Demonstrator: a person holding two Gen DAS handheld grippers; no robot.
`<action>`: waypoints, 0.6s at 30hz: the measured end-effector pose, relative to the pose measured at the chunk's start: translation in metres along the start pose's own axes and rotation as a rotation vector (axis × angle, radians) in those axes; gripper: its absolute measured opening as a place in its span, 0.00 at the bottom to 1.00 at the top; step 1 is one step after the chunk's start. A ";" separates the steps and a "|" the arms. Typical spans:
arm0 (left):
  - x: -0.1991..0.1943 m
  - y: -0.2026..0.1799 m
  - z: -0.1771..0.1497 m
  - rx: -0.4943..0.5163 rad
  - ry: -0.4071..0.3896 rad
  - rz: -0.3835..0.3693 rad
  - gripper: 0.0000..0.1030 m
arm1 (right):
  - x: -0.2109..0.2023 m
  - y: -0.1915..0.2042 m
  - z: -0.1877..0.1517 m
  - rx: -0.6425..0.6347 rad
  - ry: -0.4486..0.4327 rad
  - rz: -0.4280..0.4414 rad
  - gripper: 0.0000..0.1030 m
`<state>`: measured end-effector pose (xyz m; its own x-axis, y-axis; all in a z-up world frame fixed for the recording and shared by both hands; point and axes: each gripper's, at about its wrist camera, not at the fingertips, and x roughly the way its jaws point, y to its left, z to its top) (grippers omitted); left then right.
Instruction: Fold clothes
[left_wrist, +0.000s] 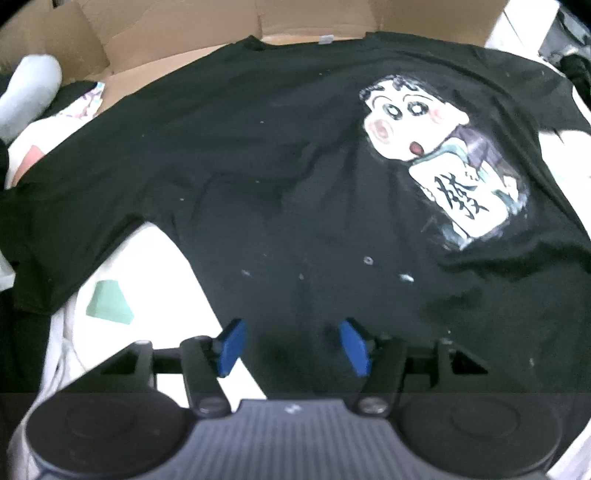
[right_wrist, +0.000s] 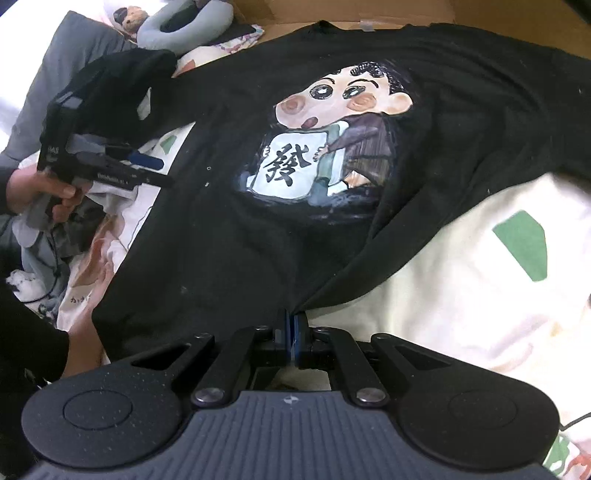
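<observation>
My right gripper (right_wrist: 294, 334) is clenched on the hem of the black T-shirt (right_wrist: 229, 251), spread unfolded on the bed (right_wrist: 461, 258), while my left gripper (left_wrist: 290, 345) hovers released, no fold made.

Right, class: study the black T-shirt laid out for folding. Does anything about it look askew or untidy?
Yes. The T-shirt is not flat: its hem corner is bunched where the right gripper pinches it, creases run across the body, and pale lint specks dot the fabric. The print sits tilted.
</observation>
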<state>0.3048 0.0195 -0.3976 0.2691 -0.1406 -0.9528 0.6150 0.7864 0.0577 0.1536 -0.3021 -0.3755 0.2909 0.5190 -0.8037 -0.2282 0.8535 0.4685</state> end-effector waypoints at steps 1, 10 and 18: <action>-0.001 -0.003 -0.002 -0.005 0.004 0.006 0.59 | 0.000 -0.001 -0.003 -0.014 -0.009 0.003 0.00; -0.027 -0.026 -0.018 -0.110 -0.039 0.068 0.61 | -0.008 -0.015 -0.027 -0.027 -0.026 0.027 0.00; -0.076 -0.058 -0.036 -0.207 -0.128 0.097 0.62 | -0.022 -0.013 -0.034 -0.086 -0.054 0.014 0.03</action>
<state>0.2225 0.0061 -0.3393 0.4194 -0.1233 -0.8994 0.4208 0.9043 0.0723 0.1186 -0.3263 -0.3768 0.3361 0.5350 -0.7751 -0.3111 0.8399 0.4447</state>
